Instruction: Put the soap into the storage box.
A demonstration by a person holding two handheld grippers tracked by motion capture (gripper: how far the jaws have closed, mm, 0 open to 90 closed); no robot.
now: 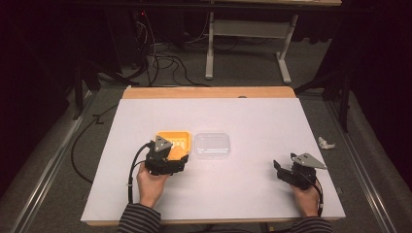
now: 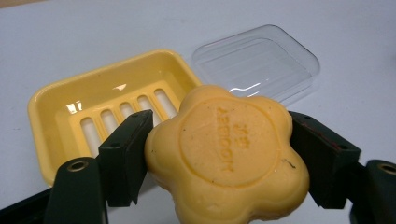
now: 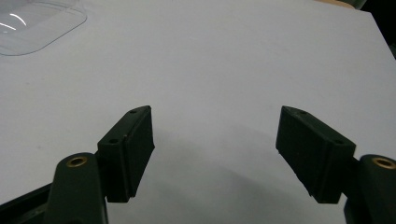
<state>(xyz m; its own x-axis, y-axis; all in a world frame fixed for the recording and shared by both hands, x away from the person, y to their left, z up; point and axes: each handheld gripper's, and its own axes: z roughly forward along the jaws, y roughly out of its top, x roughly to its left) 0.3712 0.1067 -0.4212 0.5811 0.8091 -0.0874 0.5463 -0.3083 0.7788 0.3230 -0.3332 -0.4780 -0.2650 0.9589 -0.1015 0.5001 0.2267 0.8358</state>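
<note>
High view: white table on grey carpet, dark room, cables behind; left gripper at yellow soap dish, clear lid beside.
Left gripper view: jaws clamp flower-shaped soap before the dish.
Right gripper view: right gripper spread wide, holding nothing, over bare table.

the soap dish is set on the table, the lid just right of it; the soap is held before the dish; the right gripper is kept well apart, rightward.

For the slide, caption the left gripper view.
Left tool grips flower-shaped soap beside yellow dish and clear lid.
</note>
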